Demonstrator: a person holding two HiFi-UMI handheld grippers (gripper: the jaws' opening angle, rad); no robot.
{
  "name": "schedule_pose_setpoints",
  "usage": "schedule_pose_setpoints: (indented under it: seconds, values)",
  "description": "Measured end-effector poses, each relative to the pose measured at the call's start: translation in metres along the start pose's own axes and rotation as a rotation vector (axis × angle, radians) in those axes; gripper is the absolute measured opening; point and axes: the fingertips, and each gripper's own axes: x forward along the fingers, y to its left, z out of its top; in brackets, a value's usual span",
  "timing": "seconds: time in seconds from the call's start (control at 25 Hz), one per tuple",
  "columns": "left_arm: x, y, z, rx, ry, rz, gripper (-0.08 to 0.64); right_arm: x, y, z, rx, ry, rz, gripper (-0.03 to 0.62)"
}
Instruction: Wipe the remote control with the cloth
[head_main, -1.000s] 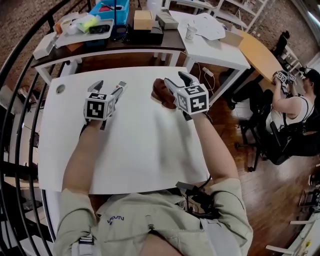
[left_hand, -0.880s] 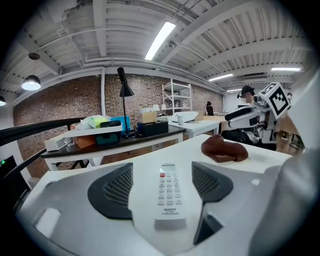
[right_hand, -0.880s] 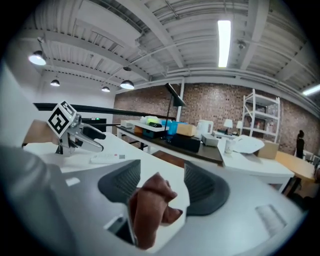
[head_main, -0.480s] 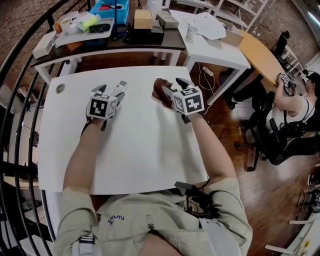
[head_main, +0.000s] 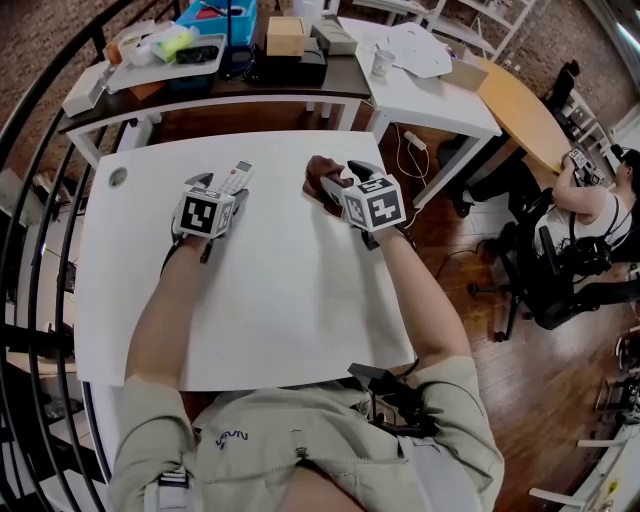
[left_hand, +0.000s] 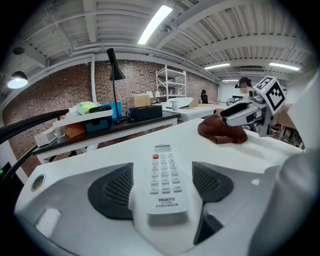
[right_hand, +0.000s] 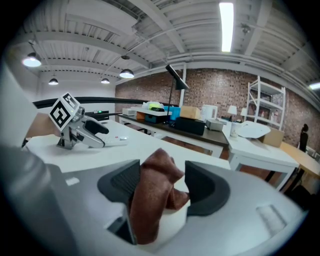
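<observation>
The remote control (left_hand: 165, 180) is white with a red button (left_hand: 155, 156), the cloth (right_hand: 150, 200) brown, the table (head_main: 270, 300) white.

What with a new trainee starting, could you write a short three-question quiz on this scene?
1. True or false: the brown cloth is lying on top of the remote control.
2. Multiple choice: what stands between the right tongs? A the cloth. B the remote control. C nothing.
3. Short answer: which tongs have the remote control between them?

Key
1. False: the two are apart, one at each hand.
2. A. Those tongs have just been opening, with the cloth between them.
3. The left tongs.
</observation>
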Motion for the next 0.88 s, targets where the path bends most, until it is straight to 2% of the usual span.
schedule_pose_setpoints:
  seconds: [0.44,0.88]
  values:
    - [0.0054,-0.0012,-0.0055,0.002,0.082,-0.003,0.367,0.003,0.0002,-0.0029,0.029,-0.023,0.021,0.273]
    - [0.0074,-0.0004,-0.0055,0.012,0.085,-0.004,0.373,0.0006,0.0047,-0.005,0.04,-0.044,0.039,0.273]
